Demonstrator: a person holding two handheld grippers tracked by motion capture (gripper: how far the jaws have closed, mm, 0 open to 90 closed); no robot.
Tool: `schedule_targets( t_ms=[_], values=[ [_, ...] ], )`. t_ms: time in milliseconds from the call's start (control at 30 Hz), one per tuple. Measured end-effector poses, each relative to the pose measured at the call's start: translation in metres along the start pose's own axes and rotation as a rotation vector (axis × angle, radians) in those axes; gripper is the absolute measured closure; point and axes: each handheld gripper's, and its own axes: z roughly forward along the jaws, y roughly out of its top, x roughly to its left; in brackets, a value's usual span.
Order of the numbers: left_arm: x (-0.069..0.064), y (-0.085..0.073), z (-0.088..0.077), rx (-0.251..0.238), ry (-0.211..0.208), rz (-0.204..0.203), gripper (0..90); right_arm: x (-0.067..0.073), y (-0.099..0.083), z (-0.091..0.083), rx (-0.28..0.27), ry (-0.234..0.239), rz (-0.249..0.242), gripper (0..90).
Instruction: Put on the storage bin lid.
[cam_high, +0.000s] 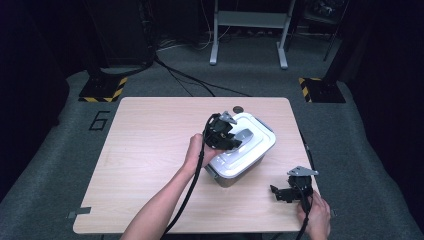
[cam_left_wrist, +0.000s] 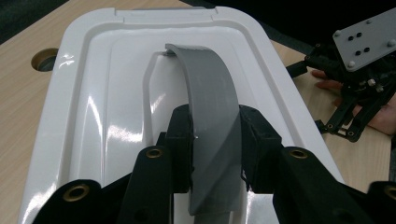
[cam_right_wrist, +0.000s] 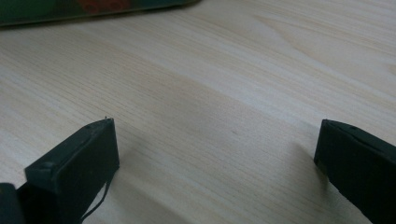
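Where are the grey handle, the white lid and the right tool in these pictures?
grey handle (cam_left_wrist: 210, 93): left gripper view, middle of its curved strap above the jaws.
white lid (cam_left_wrist: 70, 102): left gripper view, glossy raised rim on the left.
right tool (cam_high: 278, 192): high view, midway between its fingertips, near the table's right front corner.

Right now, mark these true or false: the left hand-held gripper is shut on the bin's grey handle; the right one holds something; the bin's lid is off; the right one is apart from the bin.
1. The left hand-held gripper is shut on the grey handle: true.
2. The right hand-held gripper holds something: false, its jaws stand open over bare table.
3. The lid is off the bin: false, it sits on it.
4. The right one is apart from the bin: true.
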Motion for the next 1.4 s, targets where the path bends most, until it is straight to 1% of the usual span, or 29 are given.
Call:
schedule_targets(
  t_ms=[67,100,167,233,300,367,400,433,467,567,633,667,700,733,800,867,933,967,1000,1067,1167,1200,1233,1300,1400],
  values=[
    [0.000,0.000,0.002,0.009,-0.004,-0.007,67.9,0.000,0.000,0.000,-0.003,-0.004,0.006,0.0],
    [0.001,-0.001,0.003,0.018,-0.004,-0.002,67.8,0.000,0.000,0.000,-0.005,-0.005,0.006,0.0],
    [0.001,-0.002,0.004,0.017,-0.003,-0.006,67.8,0.000,0.000,0.000,-0.004,-0.004,0.005,0.0],
    [0.003,-0.004,0.005,0.027,0.000,-0.016,67.5,0.000,0.000,0.000,-0.003,-0.004,0.005,0.0],
    [0.005,-0.006,0.005,0.017,-0.009,-0.035,67.0,0.000,0.000,0.000,-0.003,-0.003,0.002,0.0],
    [0.005,-0.006,0.005,0.010,0.004,-0.045,65.0,0.000,0.000,0.000,-0.005,-0.004,0.006,0.0],
    [0.005,-0.006,0.005,0.011,0.016,-0.050,61.6,0.000,0.000,0.000,-0.003,-0.003,0.000,0.0],
    [0.005,-0.006,0.005,0.008,0.015,-0.061,58.9,0.000,0.000,0.000,-0.003,-0.004,0.006,0.0],
    [0.006,-0.006,0.005,0.006,0.011,-0.064,57.1,0.000,0.000,0.000,-0.001,-0.003,0.000,0.0],
    [0.007,-0.006,0.001,-0.003,0.025,-0.081,46.9,0.000,0.000,0.000,-0.005,-0.002,0.007,0.0],
    [0.007,-0.007,-0.003,-0.018,0.039,-0.107,39.3,0.000,0.000,0.000,-0.004,-0.002,0.005,0.0],
    [0.008,-0.007,-0.006,-0.025,0.046,-0.108,33.6,0.000,0.000,0.000,-0.005,-0.003,0.003,0.0],
    [0.008,-0.008,-0.009,-0.030,0.051,-0.114,29.7,0.000,0.000,0.001,-0.008,-0.003,0.009,0.0],
    [0.008,-0.008,-0.012,-0.036,0.062,-0.119,25.7,0.000,0.000,0.000,-0.004,-0.004,0.004,0.0],
    [0.010,-0.010,-0.020,-0.052,0.078,-0.125,20.4,0.000,0.000,0.000,-0.003,-0.004,0.005,0.0],
    [0.013,-0.012,-0.029,-0.067,0.090,-0.131,17.3,0.000,0.000,0.000,-0.006,-0.005,0.007,0.0],
    [0.015,-0.015,-0.039,-0.081,0.100,-0.148,15.1,0.000,0.000,0.000,-0.005,-0.003,0.007,0.0],
    [0.017,-0.017,-0.044,-0.087,0.110,-0.144,14.7,0.000,0.000,0.000,-0.005,-0.004,0.003,0.0],
    [0.019,-0.019,-0.050,-0.094,0.114,-0.152,14.0,0.000,0.000,0.000,-0.003,-0.004,0.008,0.0],
    [0.022,-0.025,-0.060,-0.096,0.137,-0.147,13.2,0.000,0.000,0.000,-0.005,0.001,0.007,0.0],
    [0.028,-0.036,-0.075,-0.099,0.157,-0.163,10.2,0.000,0.000,0.000,-0.004,-0.004,0.006,0.0],
    [0.030,-0.041,-0.080,-0.101,0.165,-0.156,9.4,0.000,0.000,0.000,-0.005,-0.004,0.005,0.0],
    [0.032,-0.046,-0.084,-0.102,0.172,-0.168,8.5,0.000,0.000,0.000,-0.005,-0.004,0.007,0.0],
    [0.036,-0.058,-0.092,-0.097,0.180,-0.176,5.9,0.000,0.000,0.000,-0.004,-0.004,0.007,0.0],
    [0.040,-0.078,-0.102,-0.090,0.205,-0.187,3.6,0.000,0.000,0.000,-0.005,-0.001,0.006,0.0]
  ],
)
